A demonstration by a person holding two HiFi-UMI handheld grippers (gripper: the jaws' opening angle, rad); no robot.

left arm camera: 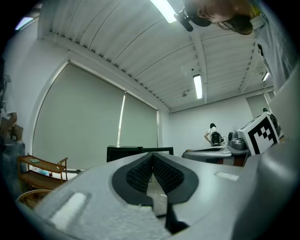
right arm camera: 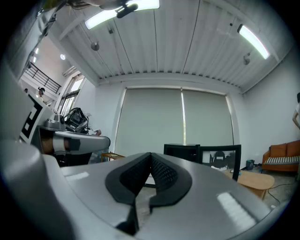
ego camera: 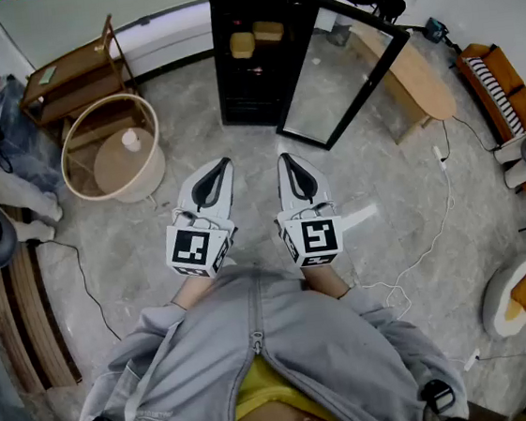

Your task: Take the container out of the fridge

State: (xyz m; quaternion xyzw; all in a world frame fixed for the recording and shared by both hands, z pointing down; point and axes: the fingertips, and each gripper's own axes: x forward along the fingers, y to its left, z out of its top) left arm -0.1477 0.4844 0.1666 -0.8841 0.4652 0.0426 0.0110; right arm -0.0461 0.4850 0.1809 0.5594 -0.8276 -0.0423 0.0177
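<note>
A black fridge (ego camera: 254, 50) stands on the floor ahead of me with its glass door (ego camera: 343, 82) swung open to the right. On its shelves sit two tan containers (ego camera: 242, 44), side by side. My left gripper (ego camera: 221, 168) and right gripper (ego camera: 287, 161) are held close together at waist height, well short of the fridge, and both point toward it. Both are shut with nothing between the pads. In the left gripper view the closed jaws (left arm camera: 152, 163) aim at the fridge (left arm camera: 136, 152). In the right gripper view the closed jaws (right arm camera: 150, 164) sit just left of the fridge (right arm camera: 185, 151).
A round wooden tub (ego camera: 110, 149) and a wooden shelf unit (ego camera: 73, 77) stand to the left. A wooden bench (ego camera: 414, 70) lies right of the fridge door, an orange sofa (ego camera: 501, 83) beyond it. Cables (ego camera: 446, 203) trail over the floor. A person (left arm camera: 214, 135) stands far off.
</note>
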